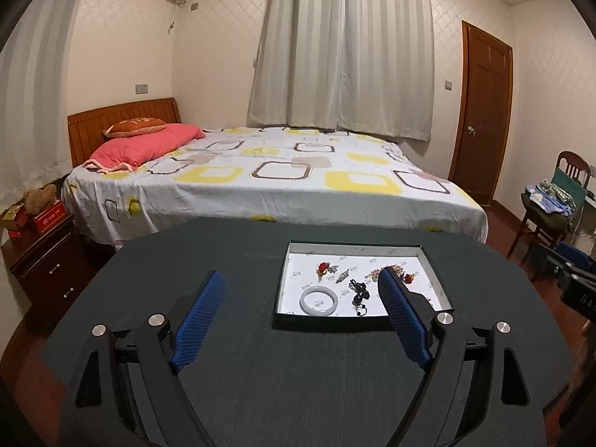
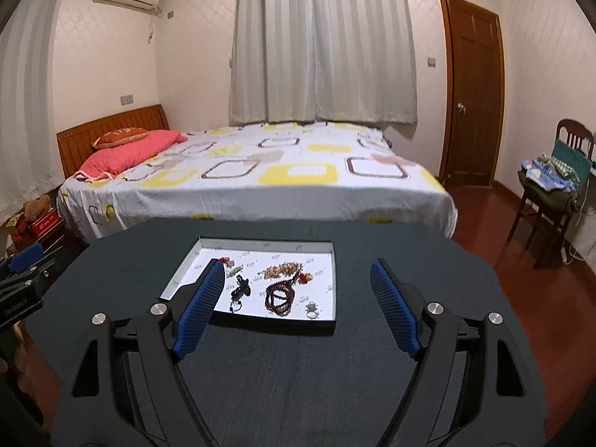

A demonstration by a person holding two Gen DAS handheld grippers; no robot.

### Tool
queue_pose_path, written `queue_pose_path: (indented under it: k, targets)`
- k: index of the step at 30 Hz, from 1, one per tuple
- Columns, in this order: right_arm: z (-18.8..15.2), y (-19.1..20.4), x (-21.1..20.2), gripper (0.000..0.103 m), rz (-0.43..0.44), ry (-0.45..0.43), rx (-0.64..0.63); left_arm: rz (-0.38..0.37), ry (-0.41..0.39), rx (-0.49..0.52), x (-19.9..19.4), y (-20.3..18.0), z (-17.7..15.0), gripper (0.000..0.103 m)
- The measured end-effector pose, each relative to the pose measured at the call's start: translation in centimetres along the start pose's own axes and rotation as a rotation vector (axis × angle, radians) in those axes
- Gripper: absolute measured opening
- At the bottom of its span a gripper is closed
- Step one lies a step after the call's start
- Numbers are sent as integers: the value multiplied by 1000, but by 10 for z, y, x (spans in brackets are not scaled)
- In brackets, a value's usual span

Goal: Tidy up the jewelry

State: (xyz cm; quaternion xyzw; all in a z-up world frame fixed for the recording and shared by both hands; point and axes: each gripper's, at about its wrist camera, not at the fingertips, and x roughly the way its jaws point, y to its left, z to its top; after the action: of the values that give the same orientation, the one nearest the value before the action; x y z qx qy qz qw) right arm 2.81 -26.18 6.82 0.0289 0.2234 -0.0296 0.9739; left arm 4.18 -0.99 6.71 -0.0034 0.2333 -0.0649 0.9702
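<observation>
Dark table (image 1: pixel 260 372) bearing a jewelry tray (image 1: pixel 294 260) fronts a bed (image 1: pixel 260 186); both tongs gape wide, empty.

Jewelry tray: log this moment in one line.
left gripper open, empty | right gripper opening, empty | jewelry in tray | white bangle untouched

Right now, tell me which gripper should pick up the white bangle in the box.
Probably the left gripper. In its view the white bangle lies at the near edge of the box, just ahead between its empty, open fingers. In the right gripper view, a finger hides the bangle.
</observation>
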Motion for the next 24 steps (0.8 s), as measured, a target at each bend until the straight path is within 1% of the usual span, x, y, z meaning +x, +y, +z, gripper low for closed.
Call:
queue_pose_path:
  k: [4, 7, 12, 24]
  targets:
    - [6, 2, -21, 79, 1, -41, -6, -15, -39, -16, -18, 1, 8, 82]
    - [9, 5, -31, 79, -3, -63, -15, -10, -67, -7, -27, -1, 11, 83]
    - [11, 7, -37, 79, -1, -76, -18, -22, -74, 1, -30, -6, 11, 83]
    - [11, 11, -40, 79, 3, -80, -18, -15, -85, -4, -31, -6, 8, 83]
